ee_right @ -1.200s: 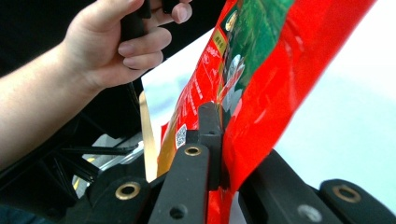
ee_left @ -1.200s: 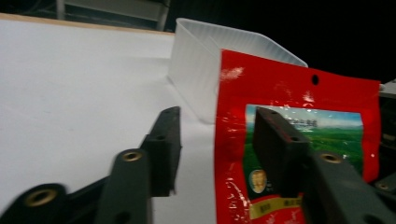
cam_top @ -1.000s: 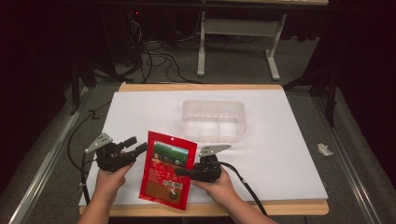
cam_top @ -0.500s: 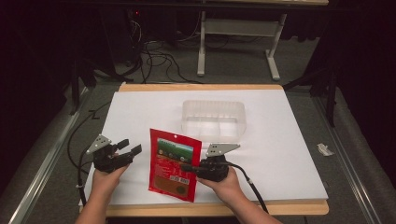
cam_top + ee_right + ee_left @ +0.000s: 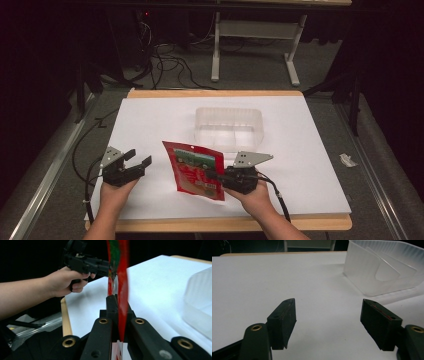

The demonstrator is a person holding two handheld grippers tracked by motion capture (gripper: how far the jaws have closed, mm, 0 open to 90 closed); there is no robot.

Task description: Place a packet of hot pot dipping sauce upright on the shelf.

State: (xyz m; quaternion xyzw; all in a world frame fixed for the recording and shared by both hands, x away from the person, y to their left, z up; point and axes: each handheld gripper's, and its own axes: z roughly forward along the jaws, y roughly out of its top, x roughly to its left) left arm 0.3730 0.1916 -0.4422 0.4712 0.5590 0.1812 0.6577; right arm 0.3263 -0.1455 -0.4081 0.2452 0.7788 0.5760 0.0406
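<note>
Red pouch (image 5: pixel 196 170) lifted, clamped in right gripper (image 5: pixel 212 175) | left gripper (image 5: pixel 138 159) released it, jaws just opening, empty

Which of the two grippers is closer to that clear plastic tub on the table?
The right gripper. Shut on the red pouch, it sits just in front of the clear tub. The left gripper, jaws open with nothing between them, is farther off toward the table's left front.

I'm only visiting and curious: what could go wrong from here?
The right tongs pinch the red pouch alone, at one edge, so it might swing or slip out. The left tongs have just been opening, with nothing between them. If the pouch is meant for the clear tub, it could catch on the rim.
</note>
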